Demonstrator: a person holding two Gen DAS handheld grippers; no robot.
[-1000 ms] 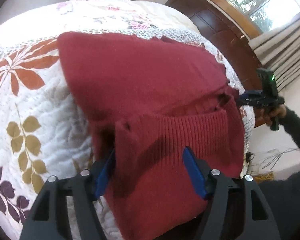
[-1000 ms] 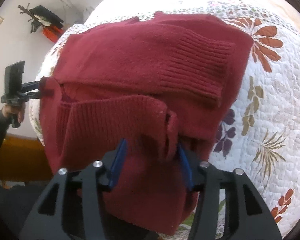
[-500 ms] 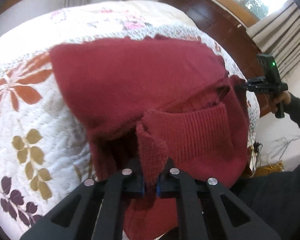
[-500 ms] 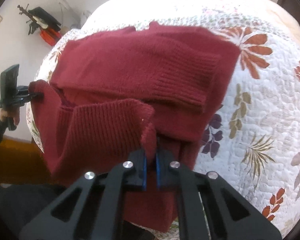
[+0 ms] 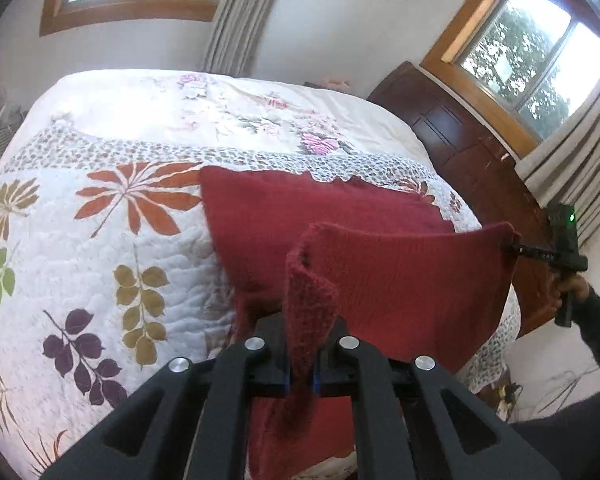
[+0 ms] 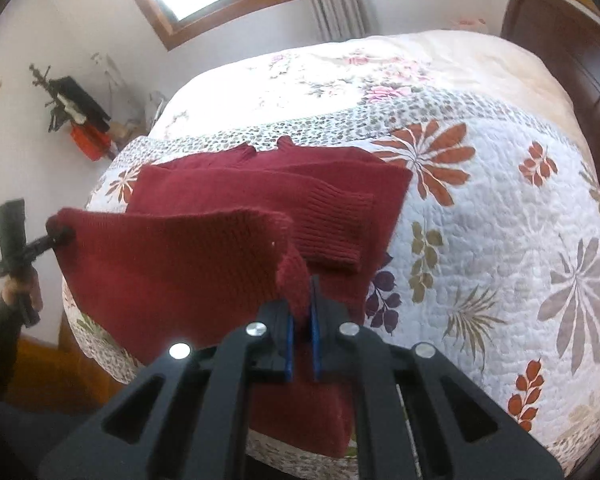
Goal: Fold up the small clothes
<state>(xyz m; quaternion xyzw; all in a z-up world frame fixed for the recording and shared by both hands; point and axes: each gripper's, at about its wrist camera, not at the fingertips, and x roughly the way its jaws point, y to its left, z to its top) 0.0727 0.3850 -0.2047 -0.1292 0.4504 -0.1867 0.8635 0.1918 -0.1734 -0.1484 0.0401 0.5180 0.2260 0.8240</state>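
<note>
The red sweater (image 6: pixel 228 264) lies on the bed (image 6: pixel 500 240) in the middle of the frame, with its sleeve (image 6: pixel 328 216) already folded across. The left hand-held gripper (image 5: pixel 300 376) and the right hand-held gripper (image 6: pixel 301 336) are each clamped on a bottom corner, lifting that edge; it looks like the bottom half must be folded over next. The sweater is soft, fuzzy knit with ribbed edges, and the bed cover is bumpy and quilted.

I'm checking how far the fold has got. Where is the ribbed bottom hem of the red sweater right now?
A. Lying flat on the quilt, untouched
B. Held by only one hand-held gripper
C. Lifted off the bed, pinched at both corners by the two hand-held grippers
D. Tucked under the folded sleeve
C: the hem hangs stretched above the quilt, with the left hand-held gripper and the right hand-held gripper each clamped on a corner.
</note>
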